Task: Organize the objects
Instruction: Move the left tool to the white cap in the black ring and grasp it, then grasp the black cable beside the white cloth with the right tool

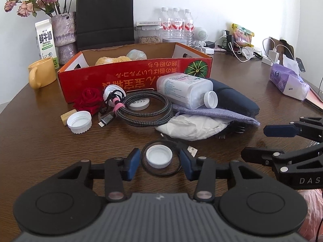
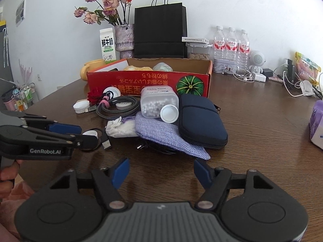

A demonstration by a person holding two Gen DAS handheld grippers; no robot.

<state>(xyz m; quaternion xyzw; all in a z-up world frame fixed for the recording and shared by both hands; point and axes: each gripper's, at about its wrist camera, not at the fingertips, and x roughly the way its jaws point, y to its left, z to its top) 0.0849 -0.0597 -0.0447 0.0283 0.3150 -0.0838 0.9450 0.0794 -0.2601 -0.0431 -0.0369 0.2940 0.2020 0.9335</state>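
Note:
My left gripper (image 1: 160, 162) sits low over the brown table, its blue pads on either side of a small white cap (image 1: 159, 158) that lies inside a thin black ring (image 1: 177, 168). The pads stand close to the ring's sides without pressing on the cap. In the right wrist view, the left gripper (image 2: 86, 135) flanks the same cap (image 2: 91, 134). My right gripper (image 2: 161, 171) is open over bare wood, just short of a lilac knitted pouch (image 2: 165, 135). Behind lie a dark blue case (image 2: 201, 121), a white pill bottle (image 2: 159, 102), a braided cable coil (image 1: 147, 109) and a red cardboard box (image 1: 137, 76).
A red rose (image 1: 88, 98), another white cap (image 1: 79, 122) and a crumpled white wrapper (image 1: 191, 127) lie in the pile. A yellow mug (image 1: 40, 74), milk carton (image 1: 45, 40), vase, black paper bag (image 1: 105, 16) and water bottles (image 1: 176, 24) line the back. A purple tissue pack (image 1: 288, 80) sits right.

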